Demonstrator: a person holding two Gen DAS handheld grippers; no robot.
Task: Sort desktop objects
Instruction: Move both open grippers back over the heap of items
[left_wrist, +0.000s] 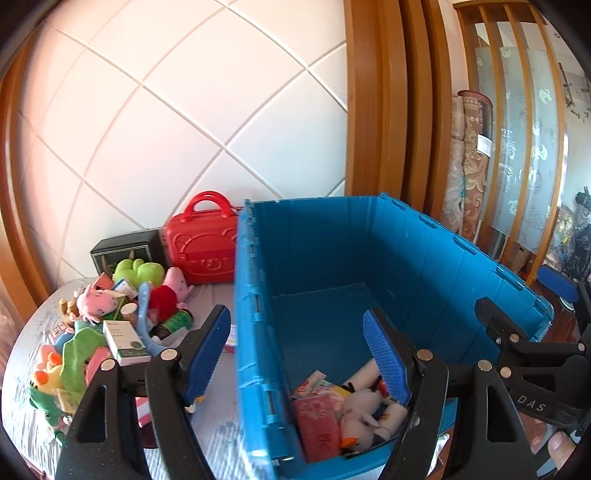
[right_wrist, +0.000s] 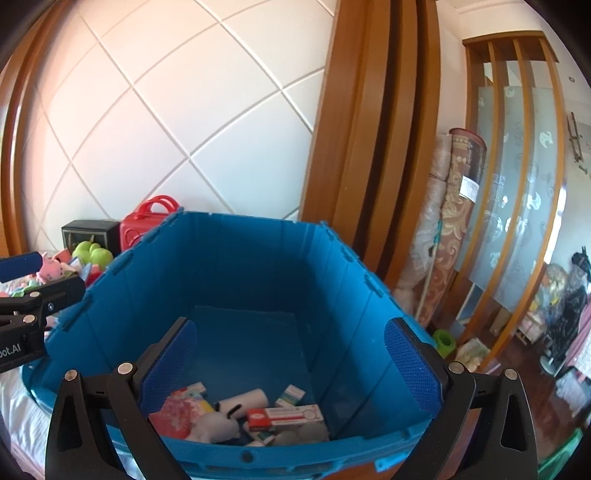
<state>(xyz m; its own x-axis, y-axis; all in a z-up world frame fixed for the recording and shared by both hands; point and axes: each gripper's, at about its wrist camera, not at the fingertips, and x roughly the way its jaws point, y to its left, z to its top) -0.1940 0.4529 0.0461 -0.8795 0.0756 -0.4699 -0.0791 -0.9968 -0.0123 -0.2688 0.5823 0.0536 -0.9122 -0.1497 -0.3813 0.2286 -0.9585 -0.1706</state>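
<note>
Table (left_wrist: 218, 435) with pale patterned cover.
On it: blue crate (left_wrist: 255, 332), toy pile (left_wrist: 110, 325), red case (left_wrist: 203, 251), black box (left_wrist: 125, 251).

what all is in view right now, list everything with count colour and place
storage crate: 1, blue, right of the toy pile
white plush toy: 1, white, crate floor, near end
small boxes: several, red and white, crate floor
toy pile: many, mixed colours, on the table left of crate
pig plush: 1, pink and red, in the pile
toy suitcase: 1, red, by the wall
rolled rugs: several, patterned, leaning right
left hand-held gripper: open, empty
right hand-held gripper: open, over crate
</note>
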